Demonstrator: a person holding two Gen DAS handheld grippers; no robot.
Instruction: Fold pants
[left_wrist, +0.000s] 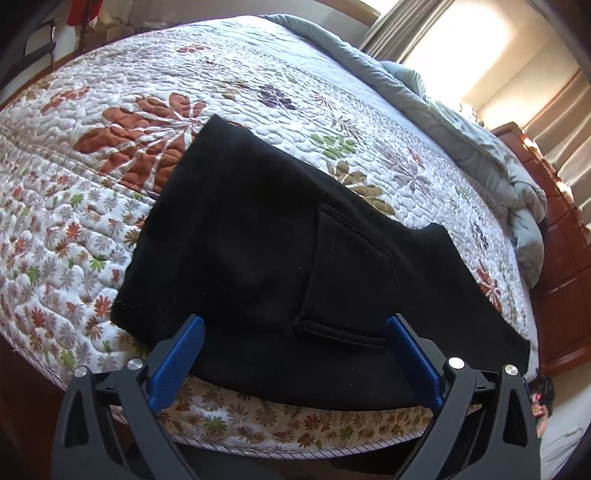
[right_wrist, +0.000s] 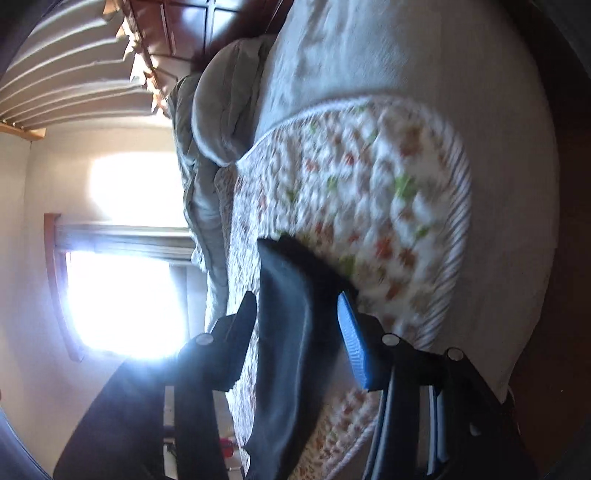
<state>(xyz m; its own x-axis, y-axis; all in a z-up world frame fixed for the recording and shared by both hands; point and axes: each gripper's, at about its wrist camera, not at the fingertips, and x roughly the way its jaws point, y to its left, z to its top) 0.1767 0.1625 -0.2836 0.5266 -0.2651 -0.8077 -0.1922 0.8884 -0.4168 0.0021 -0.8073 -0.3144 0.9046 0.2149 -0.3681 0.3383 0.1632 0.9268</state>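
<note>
Ahead of the left gripper (left_wrist: 295, 332), in the left wrist view, the black fabric pants (left_wrist: 258, 240) lie spread flat on a white quilted bedspread with rust, green and purple flowers (left_wrist: 92, 221). The gripper's two blue ribbed fingers (left_wrist: 177, 363) stand wide apart, holding nothing, with the near hem of the pants reaching down between them at the mattress edge. A sewn pocket panel on the pants sits just ahead and slightly to the right of the gap. One narrower flap of the pants runs off to the gripper's right, toward the bed's edge. Beyond the pants, on the far right side of the bed, a bunched pale grey-blue duvet (left_wrist: 480, 147) lies against a reddish wooden headboard (left_wrist: 565, 258), with beige curtains (left_wrist: 399, 29) behind.

Next, the right wrist view is rolled sideways and blurred. The right gripper (right_wrist: 299, 317) has its black finger and its blue ribbed finger (right_wrist: 354, 347) parted, and a raised fold of the pants (right_wrist: 291, 332) passes through the gap between them; I cannot tell whether either finger presses the cloth. The bedspread (right_wrist: 369, 184) lies beyond the fold, the duvet (right_wrist: 218, 110) further ahead, and a bright window (right_wrist: 122, 302) shows on the left.
</note>
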